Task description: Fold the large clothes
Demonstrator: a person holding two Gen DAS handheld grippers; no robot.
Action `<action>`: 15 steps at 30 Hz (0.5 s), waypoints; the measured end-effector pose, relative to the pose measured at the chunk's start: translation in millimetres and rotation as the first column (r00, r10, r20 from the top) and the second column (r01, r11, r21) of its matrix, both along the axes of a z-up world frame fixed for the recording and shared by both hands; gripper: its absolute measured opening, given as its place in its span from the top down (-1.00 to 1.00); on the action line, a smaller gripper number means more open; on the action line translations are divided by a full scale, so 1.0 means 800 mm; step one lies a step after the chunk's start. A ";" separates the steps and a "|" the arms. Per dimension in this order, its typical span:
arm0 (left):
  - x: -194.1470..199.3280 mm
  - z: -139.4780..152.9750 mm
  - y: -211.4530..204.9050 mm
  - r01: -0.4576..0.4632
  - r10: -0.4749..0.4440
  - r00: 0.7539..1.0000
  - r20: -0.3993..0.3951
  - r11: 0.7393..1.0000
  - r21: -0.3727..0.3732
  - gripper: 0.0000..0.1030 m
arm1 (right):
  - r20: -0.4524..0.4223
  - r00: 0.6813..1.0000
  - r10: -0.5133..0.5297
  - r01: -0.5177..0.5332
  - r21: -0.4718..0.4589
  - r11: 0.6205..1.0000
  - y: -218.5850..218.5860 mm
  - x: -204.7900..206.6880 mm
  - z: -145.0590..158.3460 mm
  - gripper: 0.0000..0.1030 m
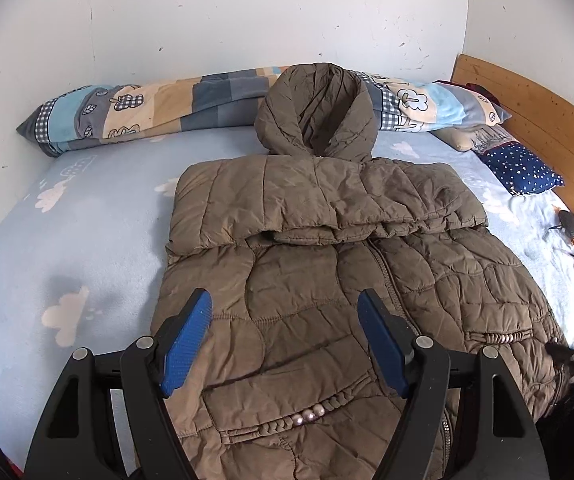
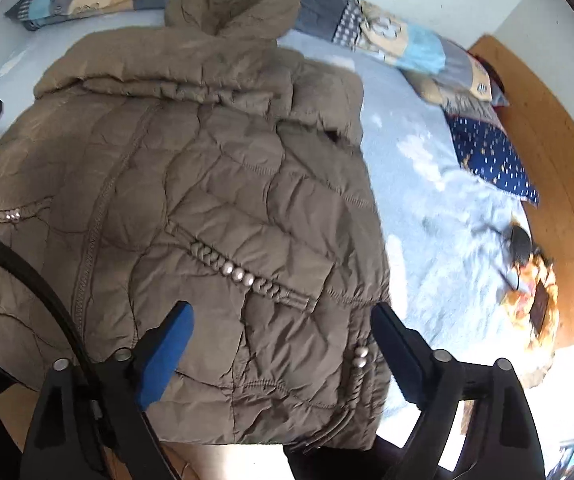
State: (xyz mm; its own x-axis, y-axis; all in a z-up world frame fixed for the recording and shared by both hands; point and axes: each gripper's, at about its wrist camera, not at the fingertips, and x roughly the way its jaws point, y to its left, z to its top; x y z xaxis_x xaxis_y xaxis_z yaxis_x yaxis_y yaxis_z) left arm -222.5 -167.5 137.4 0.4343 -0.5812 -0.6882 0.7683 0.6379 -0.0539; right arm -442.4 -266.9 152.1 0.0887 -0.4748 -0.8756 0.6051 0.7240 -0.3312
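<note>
Tongs are hanging released on both sides, gripping nothing. The left tongs [image 1: 285,344] are hovering with blue pads [image 1: 185,346] spread wide over the lower front of the coat [image 1: 327,248], a row of beads [image 1: 307,416] lying just below and between the fingers. The right tongs [image 2: 283,354] are likewise gaping, their fingers straddling the coat's [image 2: 191,168] near right corner, with the coat's right edge running between them; a beaded pocket trim [image 2: 239,274] is sitting just ahead of the left finger.

The coat is lying front up on the bed [image 1: 67,232], stretching away from both tongs, its hem nearest them. Its sleeves are lying folded across the chest, beyond the left tongs, and the hood [image 1: 317,110] is resting at the far end, touching the quilt [image 1: 135,112]. The quilt is running rolled along the wall [image 1: 247,12], farthest from the tongs.

To the right of the right tongs, the sheet is showing bare, and further out a starred pillow [image 2: 491,156] is lying against the headboard [image 2: 559,152]. Near it, a dark object [image 2: 521,242] with thin legs is sitting beside something orange [image 2: 535,300]; blur is hiding what they are.
</note>
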 end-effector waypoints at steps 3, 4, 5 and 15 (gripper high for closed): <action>0.005 0.012 -0.003 -0.002 0.003 1.000 0.007 1.000 -0.015 -0.45 | 0.113 0.994 0.007 -0.004 -0.027 1.000 -0.007 -0.009 0.037 -0.65; 0.008 0.018 -0.004 -0.006 0.006 1.000 0.006 1.000 -0.024 -0.45 | 0.154 0.988 0.013 -0.008 -0.038 0.999 -0.010 -0.012 0.048 -0.63; 0.013 0.025 -0.006 -0.009 0.009 1.000 0.004 0.999 -0.036 -0.46 | 0.181 0.983 0.023 -0.013 -0.054 0.998 -0.013 -0.013 0.057 -0.62; 0.092 0.057 -0.052 -0.057 0.056 0.998 -0.018 0.997 -0.049 -0.53 | 0.213 0.975 -0.056 0.016 0.186 0.982 -0.081 -0.014 0.043 -0.38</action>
State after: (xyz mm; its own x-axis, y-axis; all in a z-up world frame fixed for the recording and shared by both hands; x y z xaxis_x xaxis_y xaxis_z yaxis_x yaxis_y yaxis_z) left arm -148.9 -209.2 183.4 0.4560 -0.5894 -0.6668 0.7300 0.6763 -0.0986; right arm -454.0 -331.5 186.6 0.2716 -0.3155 -0.9092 0.6747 0.7361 -0.0539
